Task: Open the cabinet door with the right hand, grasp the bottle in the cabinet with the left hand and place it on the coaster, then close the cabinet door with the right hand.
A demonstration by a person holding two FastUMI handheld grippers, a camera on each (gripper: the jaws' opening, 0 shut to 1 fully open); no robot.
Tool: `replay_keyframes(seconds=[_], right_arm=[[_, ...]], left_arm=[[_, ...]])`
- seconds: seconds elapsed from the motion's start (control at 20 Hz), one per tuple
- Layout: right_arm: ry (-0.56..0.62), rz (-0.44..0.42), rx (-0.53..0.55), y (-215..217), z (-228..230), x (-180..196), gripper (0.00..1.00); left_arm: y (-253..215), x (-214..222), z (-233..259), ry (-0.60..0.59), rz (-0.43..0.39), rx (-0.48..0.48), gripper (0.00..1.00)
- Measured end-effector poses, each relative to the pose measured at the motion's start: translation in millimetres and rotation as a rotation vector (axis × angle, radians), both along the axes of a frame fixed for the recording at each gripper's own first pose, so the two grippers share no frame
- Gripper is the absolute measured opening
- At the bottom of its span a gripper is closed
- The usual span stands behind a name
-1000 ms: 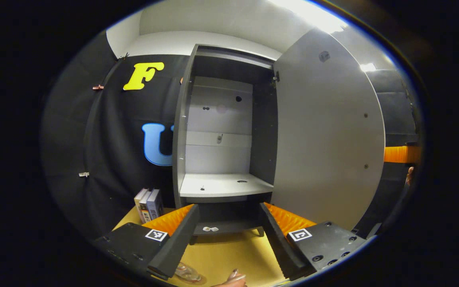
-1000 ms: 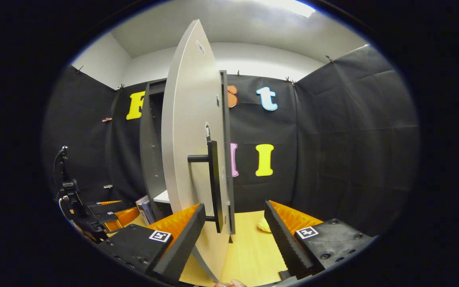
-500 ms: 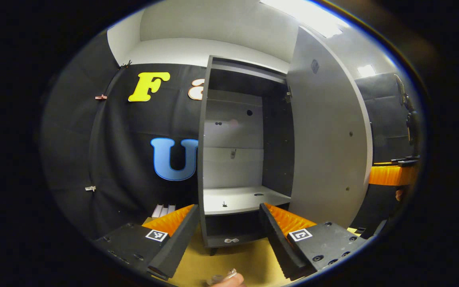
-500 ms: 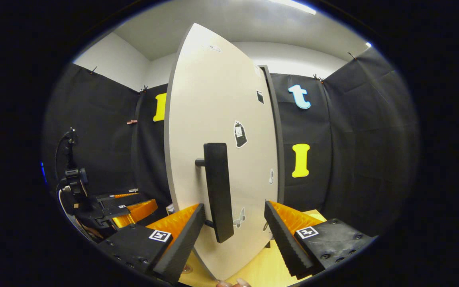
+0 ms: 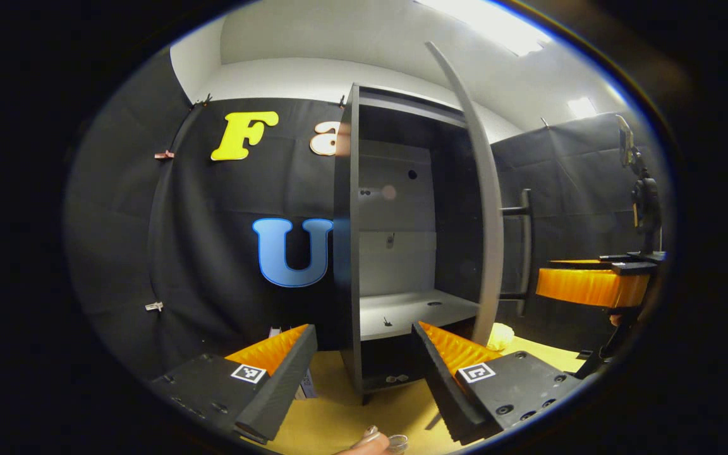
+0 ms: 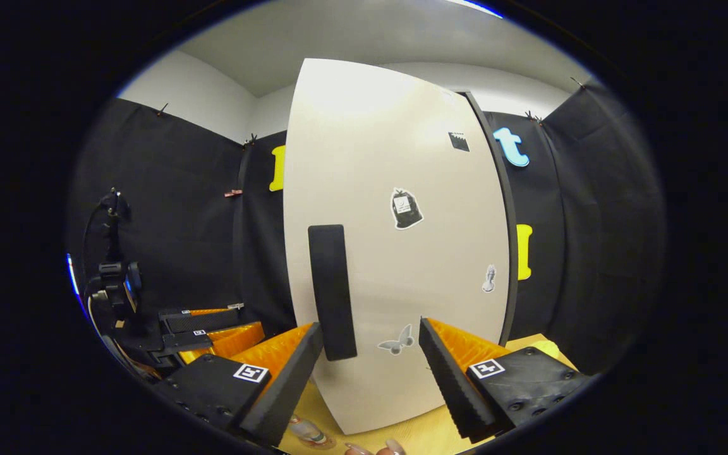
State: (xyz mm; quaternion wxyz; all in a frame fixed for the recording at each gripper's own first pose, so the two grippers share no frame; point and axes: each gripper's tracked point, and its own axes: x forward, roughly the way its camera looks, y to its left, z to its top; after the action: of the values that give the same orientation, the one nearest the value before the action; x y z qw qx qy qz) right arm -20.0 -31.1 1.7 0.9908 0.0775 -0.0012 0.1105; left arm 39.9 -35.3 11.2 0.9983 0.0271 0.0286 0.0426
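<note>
cabinet door (image 6: 395,253): pale, black handle, partly open | bottle (image 6: 308,431): on table

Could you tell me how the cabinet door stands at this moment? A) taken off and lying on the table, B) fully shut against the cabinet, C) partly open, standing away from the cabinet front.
C: in the left gripper view the cabinet door is seen nearly edge-on, swung out from the cabinet, whose inner shelf shows through the gap.
</note>
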Motion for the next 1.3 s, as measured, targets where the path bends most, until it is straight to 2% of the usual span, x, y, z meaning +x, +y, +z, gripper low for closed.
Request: replay_keyframes(seconds=[0.15,0.25,0.4,0.55,0.6,0.8,1.0,1.3], right_arm=[[-0.018,-0.053,-0.051,-19.3,-2.9,4.6,0.98],[-0.058,-0.081,-0.081,-36.9,1.8,5.5,0.98],[-0.042,-0.054,-0.068,-51.2,-2.4,9.4,0.98],[-0.030,-0.029,-0.091,-78.5,-8.2,3.2,0.98],[-0.032,-0.024,-0.099,-87.8,-9.3,1.0,0.98],[-0.027,0.004,-0.079,-111.0,-12.7,-0.2,0.98],[0.011,-0.008,-0.079,-136.3,-22.6,2.9,0.98],[0.011,0.000,-0.076,-135.4,-17.4,-10.2,0.98]], left_arm=[[2.5,4.0,3.3,-0.001,-0.024,-0.031,0.95],[-4.4,4.2,7.0,0.002,-0.010,-0.023,0.96],[-21.6,5.6,15.7,-0.027,0.048,0.008,0.95],[-56.6,8.6,13.6,-0.037,0.085,-0.026,0.92],[-67.8,10.2,11.6,-0.038,0.096,-0.038,0.95],[-105.3,16.2,5.4,-0.034,0.133,-0.050,0.92],[-131.8,21.4,-1.4,-0.016,0.121,-0.077,0.95],[-151.3,29.7,-2.2,-0.009,0.082,-0.085,0.94]])
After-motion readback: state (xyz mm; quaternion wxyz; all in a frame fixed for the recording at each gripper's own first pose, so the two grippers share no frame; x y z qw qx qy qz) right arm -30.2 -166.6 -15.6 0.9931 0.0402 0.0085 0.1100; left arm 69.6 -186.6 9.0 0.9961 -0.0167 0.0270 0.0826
